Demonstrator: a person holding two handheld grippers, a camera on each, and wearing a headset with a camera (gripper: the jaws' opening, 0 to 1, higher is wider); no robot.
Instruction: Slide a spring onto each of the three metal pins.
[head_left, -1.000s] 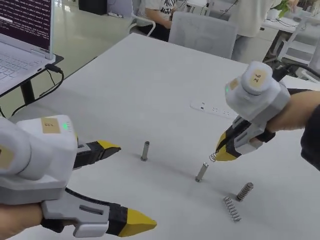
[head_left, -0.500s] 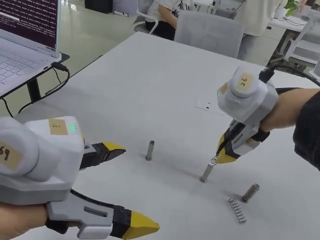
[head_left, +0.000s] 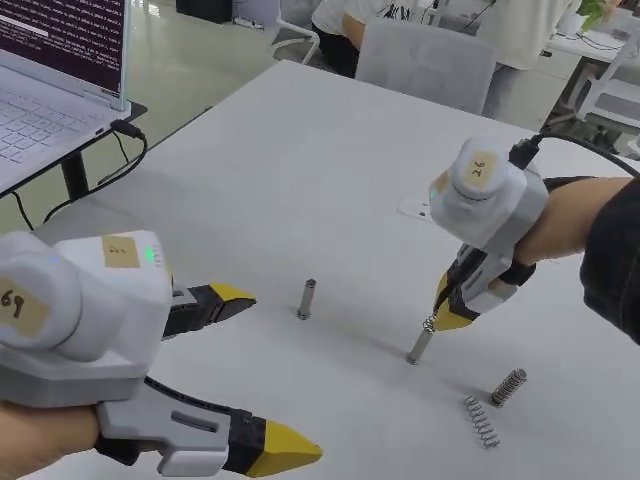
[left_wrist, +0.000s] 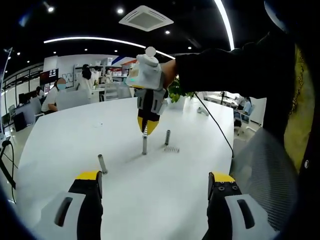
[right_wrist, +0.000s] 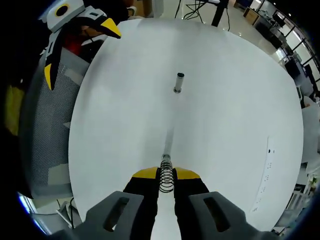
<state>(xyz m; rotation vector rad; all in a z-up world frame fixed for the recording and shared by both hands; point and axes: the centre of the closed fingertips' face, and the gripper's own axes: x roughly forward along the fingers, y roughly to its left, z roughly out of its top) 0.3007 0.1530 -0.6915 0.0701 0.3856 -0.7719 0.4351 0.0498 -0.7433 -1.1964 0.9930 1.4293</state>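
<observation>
The right gripper (head_left: 446, 316), white-bodied with yellow-tipped black jaws, is clamping a small coiled steel spring (head_left: 428, 324) between its jaws and is pointing it down at the top end of a leaning grey metal pin (head_left: 418, 346) on the white table (head_left: 300, 160). The spring's lower end is meeting the pin's tip, though whether it is already over the tip I cannot tell. A second short metal pin (head_left: 306, 299) is standing upright to the left, well apart from the first. Two loose steel springs are lying on the table close together, right of the leaning pin, one dark (head_left: 508, 387) and one paler (head_left: 481, 421). The left gripper (head_left: 262, 375) is hovering near the person with its jaws spread wide, gripping nothing. An open laptop (head_left: 50, 100) is sitting on a side stand at far left.
</observation>
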